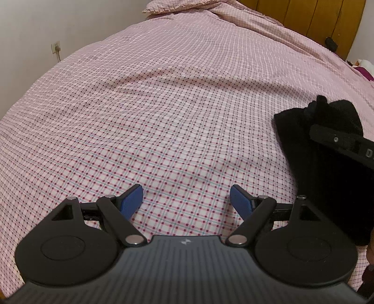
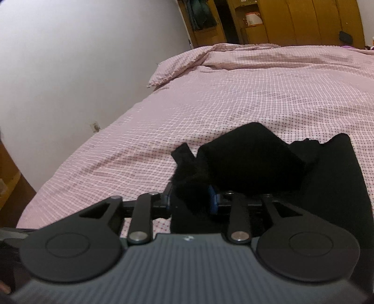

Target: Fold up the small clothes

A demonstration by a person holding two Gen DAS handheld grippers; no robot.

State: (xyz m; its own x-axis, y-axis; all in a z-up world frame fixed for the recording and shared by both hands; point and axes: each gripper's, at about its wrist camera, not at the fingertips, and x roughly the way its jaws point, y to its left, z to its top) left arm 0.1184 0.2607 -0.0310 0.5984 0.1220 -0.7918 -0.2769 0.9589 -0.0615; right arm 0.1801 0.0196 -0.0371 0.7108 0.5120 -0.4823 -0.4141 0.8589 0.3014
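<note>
Nearest the left wrist camera was the left tool (image 1: 186, 198): blue pads spread wide, nothing between them, only the pink checked bedsheet (image 1: 163, 112) below. Its ribbed grey housing filled the bottom of the view and carried a small pale logo mark, too small to read. Black garment (image 1: 327, 168) lay on the bed at the right side of that view, well apart from the left tool, its lower right part cut off by the frame edge. Part of the right tool's black arm (image 1: 339, 141) crossed in front of the garment; a raised character near the frame edge was cut off and unreadable. In the right wrist view the right tool (image 2: 190, 198) had a fuzzy black fold of the garment (image 2: 252, 161) bunched between its fingers, only slivers of the blue pads (image 2: 212, 198) showing past the cloth. Could not tell whether the pads pressed the fabric or just stood around it; fabric hid the contact. Garment was all black with almost no visible detail, so seams and garment type were hard to make out; a flat dark panel ran along the right side. That view was soft and blurred. Pillow (image 2: 173, 67) lay at the bed's far end, wall socket (image 2: 95, 127) on the white wall, wooden cabinets (image 2: 292, 21) behind. No legible text anywhere.
</note>
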